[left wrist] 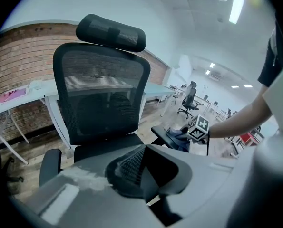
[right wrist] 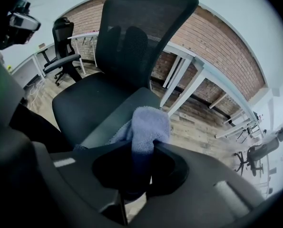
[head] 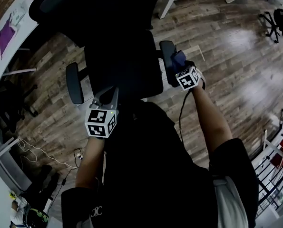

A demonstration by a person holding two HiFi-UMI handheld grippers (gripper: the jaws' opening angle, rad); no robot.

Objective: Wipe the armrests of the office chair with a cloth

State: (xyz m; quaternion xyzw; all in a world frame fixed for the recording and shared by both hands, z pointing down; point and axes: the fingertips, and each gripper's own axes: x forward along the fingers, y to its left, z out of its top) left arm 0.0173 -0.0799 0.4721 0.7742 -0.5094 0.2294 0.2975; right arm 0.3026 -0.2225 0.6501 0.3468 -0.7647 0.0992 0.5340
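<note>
As a person leans over the front of a black mesh-backed office chair (head: 122, 65), the right gripper (right wrist: 143, 146) has its jaws clenched on a bunched blue cloth (right wrist: 148, 122), whose free end lies on the pad of the chair's right armrest (head: 166, 56). The grip looks chosen so that the loose folds, rather than the jaws, meet the pad; a wiping pass on that side appears to be the step in hand. The left gripper (head: 106, 98) hangs at the chair's front edge, on the side of the left armrest (head: 73, 82) but apart from it, its jaws spread with nothing between them, seemingly held in reserve. That armrest is bare and, by the look of things, awaits its turn. No bucket, bin or other container shows near the chair. The only thing seen bearing anything is a white desk (head: 13, 30) behind the chair, with a pink item (head: 3, 39) on it.
</note>
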